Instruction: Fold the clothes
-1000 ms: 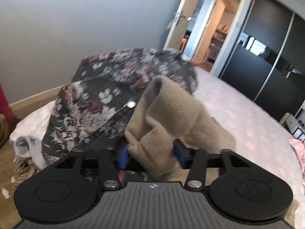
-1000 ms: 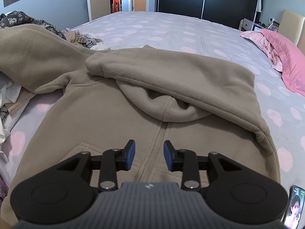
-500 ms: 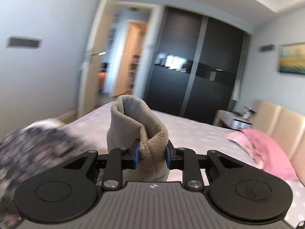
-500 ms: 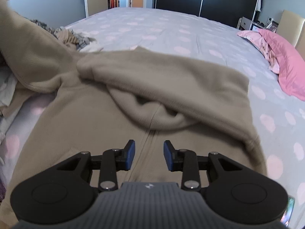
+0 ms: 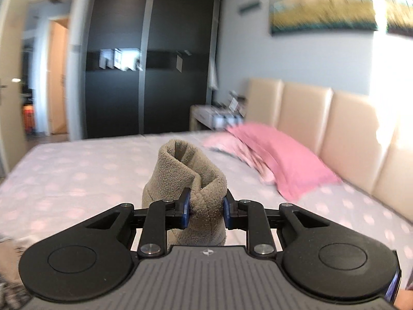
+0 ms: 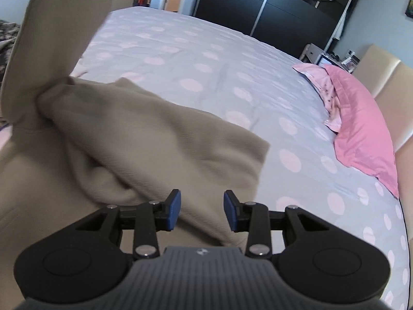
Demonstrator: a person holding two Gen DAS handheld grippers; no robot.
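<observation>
A beige fleece hoodie [image 6: 144,139] lies on the bed, its hood bunched just ahead of my right gripper [image 6: 202,210]. That gripper is open and empty, hovering over the hoodie's front. My left gripper [image 5: 206,208] is shut on the hoodie's sleeve cuff [image 5: 189,173], which stands up between the blue pads. In the right wrist view the held sleeve [image 6: 59,33] rises steeply at the upper left, lifted off the bed.
The bed [image 6: 206,59] has a lilac sheet with pink dots. A pink pillow [image 6: 361,126] lies at the right by a beige headboard [image 5: 335,129]. A dark wardrobe [image 5: 149,59] and an open doorway [image 5: 51,77] stand beyond. A floral garment [image 6: 7,31] lies far left.
My left gripper has swung right with the sleeve cuff, from the clothes pile toward the headboard, lifting the sleeve. My right gripper has turned right and opened wider.
</observation>
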